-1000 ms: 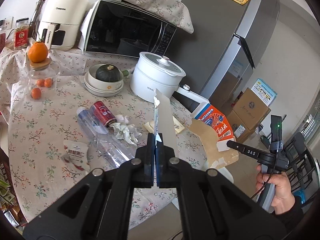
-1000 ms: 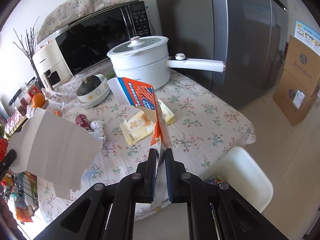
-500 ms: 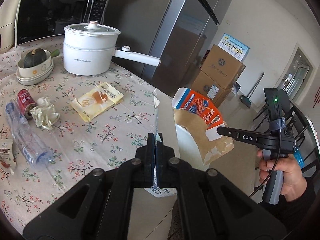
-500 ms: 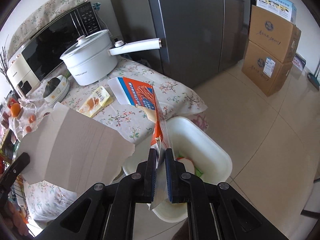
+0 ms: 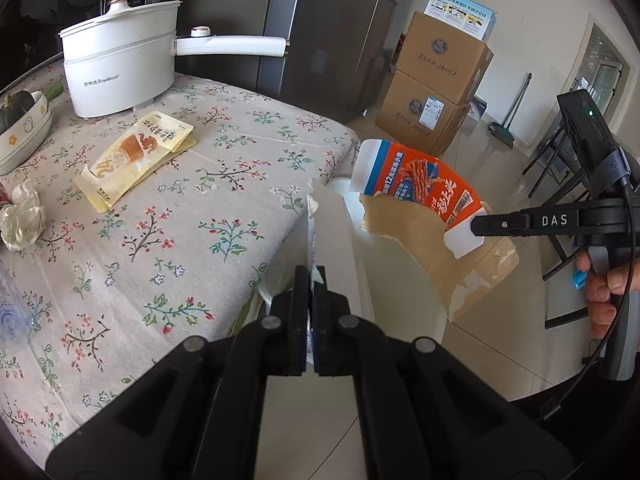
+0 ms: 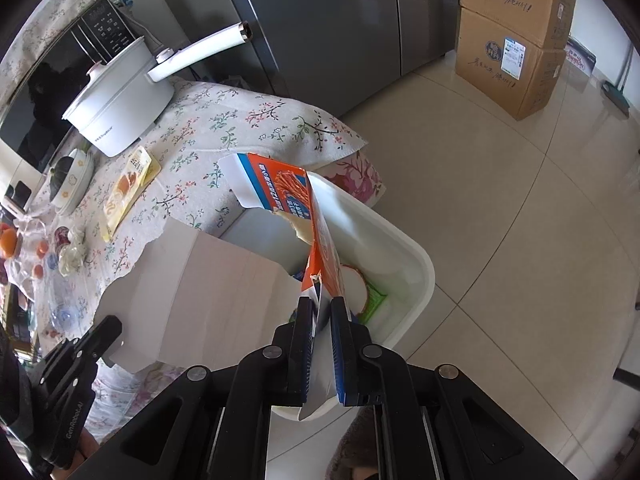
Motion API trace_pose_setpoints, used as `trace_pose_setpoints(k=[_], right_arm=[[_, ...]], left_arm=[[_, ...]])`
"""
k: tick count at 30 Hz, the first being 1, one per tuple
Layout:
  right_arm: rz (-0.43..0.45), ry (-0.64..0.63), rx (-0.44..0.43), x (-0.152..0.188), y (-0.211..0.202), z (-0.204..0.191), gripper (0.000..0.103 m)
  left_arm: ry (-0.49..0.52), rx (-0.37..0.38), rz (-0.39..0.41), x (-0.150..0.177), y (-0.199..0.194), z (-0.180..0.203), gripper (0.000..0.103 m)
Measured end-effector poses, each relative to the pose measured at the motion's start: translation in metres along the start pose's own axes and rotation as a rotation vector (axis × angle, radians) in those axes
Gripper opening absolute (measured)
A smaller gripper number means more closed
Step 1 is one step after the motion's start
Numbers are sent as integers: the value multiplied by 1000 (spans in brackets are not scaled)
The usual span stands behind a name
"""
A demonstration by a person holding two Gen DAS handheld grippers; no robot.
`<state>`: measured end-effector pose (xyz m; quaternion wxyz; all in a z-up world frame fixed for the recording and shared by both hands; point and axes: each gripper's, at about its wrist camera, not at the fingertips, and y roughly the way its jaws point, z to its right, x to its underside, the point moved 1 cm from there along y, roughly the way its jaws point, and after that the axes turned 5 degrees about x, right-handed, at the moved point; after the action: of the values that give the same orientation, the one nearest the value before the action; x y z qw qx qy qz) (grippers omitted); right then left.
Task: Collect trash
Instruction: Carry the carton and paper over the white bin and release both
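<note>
My left gripper (image 5: 311, 280) is shut on a torn white cardboard piece (image 5: 336, 240), seen edge-on; it shows as a broad white sheet in the right wrist view (image 6: 208, 292). My right gripper (image 6: 321, 308) is shut on a torn orange and blue snack box (image 6: 316, 224), also visible in the left wrist view (image 5: 424, 196). Both pieces hang over a white trash bin (image 6: 416, 256) on the floor beside the table; the bin holds some trash. The left gripper also shows at the lower left of the right wrist view (image 6: 108, 328).
The floral-cloth table (image 5: 160, 240) carries a yellow snack packet (image 5: 136, 156), crumpled tissue (image 5: 22, 220), a white pot (image 5: 120, 76) with a long handle, and stacked bowls (image 5: 20, 128). A grey fridge (image 6: 340, 20) and cardboard boxes (image 6: 516, 40) stand beyond on the tiled floor.
Both grippers carried their cardboard pieces off the table's right edge and lower, to over the white bin. The bin now fills more of the right wrist view.
</note>
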<state>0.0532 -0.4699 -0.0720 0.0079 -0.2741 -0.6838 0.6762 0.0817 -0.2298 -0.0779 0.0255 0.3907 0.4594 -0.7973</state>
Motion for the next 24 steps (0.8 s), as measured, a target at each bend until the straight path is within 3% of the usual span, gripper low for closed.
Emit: trace_pose_setpoints(k=[1, 3, 4, 5, 7, 13, 20, 22, 24], right_arm=[[-3, -4, 0, 0, 1, 0, 10], [-7, -12, 0, -1, 3, -2, 10], [-10, -15, 1, -2, 4, -3, 10], [-14, -18, 1, -2, 5, -4, 10], [-19, -20, 3, -4, 7, -6, 10], [-45, -28, 19, -3, 17, -12, 10], [-58, -13, 34, -5, 25, -23, 15], [-49, -19, 36, -7, 23, -28, 20], [-33, -31, 47, -9, 19, -35, 40]], left_arm=[[10, 11, -17, 0, 2, 1, 4], [26, 26, -71, 1, 4, 1, 19], [39, -3, -77, 2, 2, 2, 39], [52, -25, -81, 3, -1, 2, 65], [60, -62, -69, 3, -11, -1, 80], [31, -160, -75, 5, -36, -23, 86], [-49, -218, -43, 6, -71, -58, 91], [-64, -233, -30, 6, -80, -67, 92], [-81, -245, -20, 6, -89, -77, 92]])
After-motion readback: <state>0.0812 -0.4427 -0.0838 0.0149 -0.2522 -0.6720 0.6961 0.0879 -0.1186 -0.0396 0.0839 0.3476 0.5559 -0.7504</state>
